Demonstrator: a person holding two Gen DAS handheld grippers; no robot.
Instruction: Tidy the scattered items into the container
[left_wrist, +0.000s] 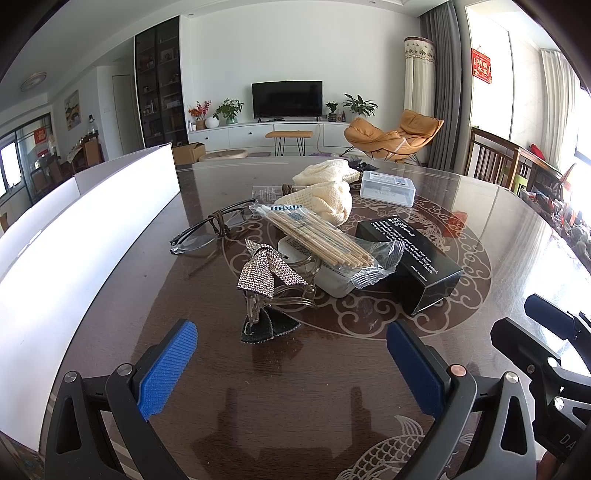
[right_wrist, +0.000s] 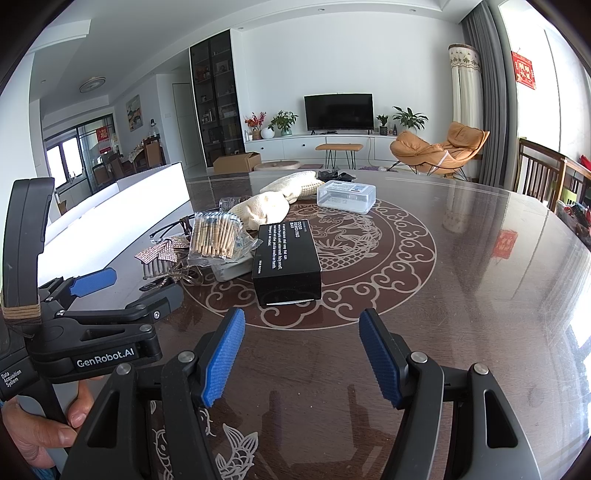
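On the surface (left_wrist: 480, 236): scattered items lie around the black box (right_wrist: 286, 254).
Black box: flat, just beyond the right claw.
Stick packet (left_wrist: 317, 240): left of the black box, resting on a white case.
Hair clip (left_wrist: 266, 280): further left, nearest the left claw.
Glasses (left_wrist: 207, 230): behind the hair clip.
Container (left_wrist: 85, 236): white, far left of the black box.
Left claw (left_wrist: 291, 365): jaws spread, nothing between.
Right claw (right_wrist: 301, 356): jaws spread, nothing between.

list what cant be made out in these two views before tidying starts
- White container: glare washes it out in both views, so its inside is unreadable.
- Pale flat item: mostly hidden under the stick packet.
- Glasses: blocked by the packet in the right wrist view.
- Clear box: label too small.
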